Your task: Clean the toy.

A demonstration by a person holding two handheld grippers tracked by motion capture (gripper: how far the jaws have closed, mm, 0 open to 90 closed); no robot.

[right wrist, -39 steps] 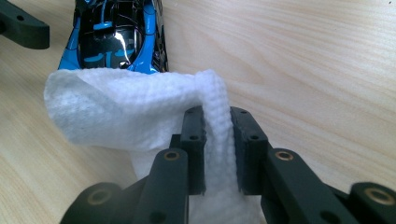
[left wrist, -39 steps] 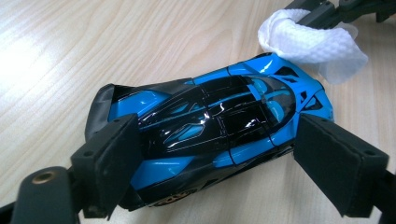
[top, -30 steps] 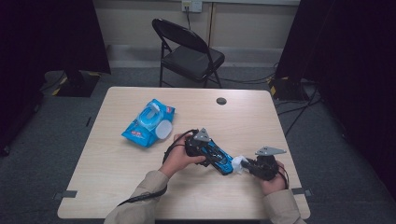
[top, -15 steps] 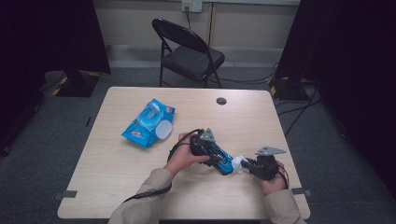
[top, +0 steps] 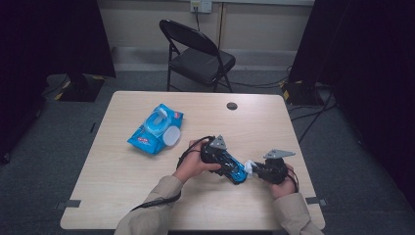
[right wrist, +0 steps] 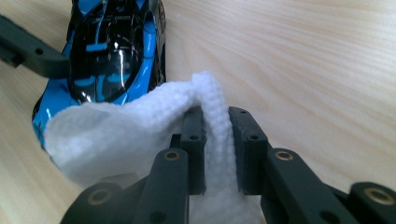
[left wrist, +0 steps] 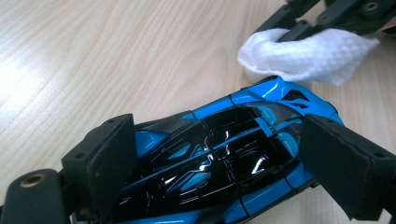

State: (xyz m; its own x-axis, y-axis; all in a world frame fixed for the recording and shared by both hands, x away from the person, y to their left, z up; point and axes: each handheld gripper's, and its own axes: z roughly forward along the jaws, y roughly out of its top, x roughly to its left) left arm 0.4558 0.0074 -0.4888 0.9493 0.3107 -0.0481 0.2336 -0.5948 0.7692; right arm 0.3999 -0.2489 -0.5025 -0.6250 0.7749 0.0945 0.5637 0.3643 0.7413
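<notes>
Left tool clamps blue toy car on desk; right tool, clenched on white wet wipe, presses car's end. Wiping looks underway; glossy roof, flanks likely remain. Wipes pack lies apart.

Pale wooden bench, carrying a blue wipes packet with its lid open at rear left and a small dark disc near the far edge. Near front: left tongs hold a blue toy car; right tongs press a white wipe against its end. Black folding chair behind the bench.
</notes>
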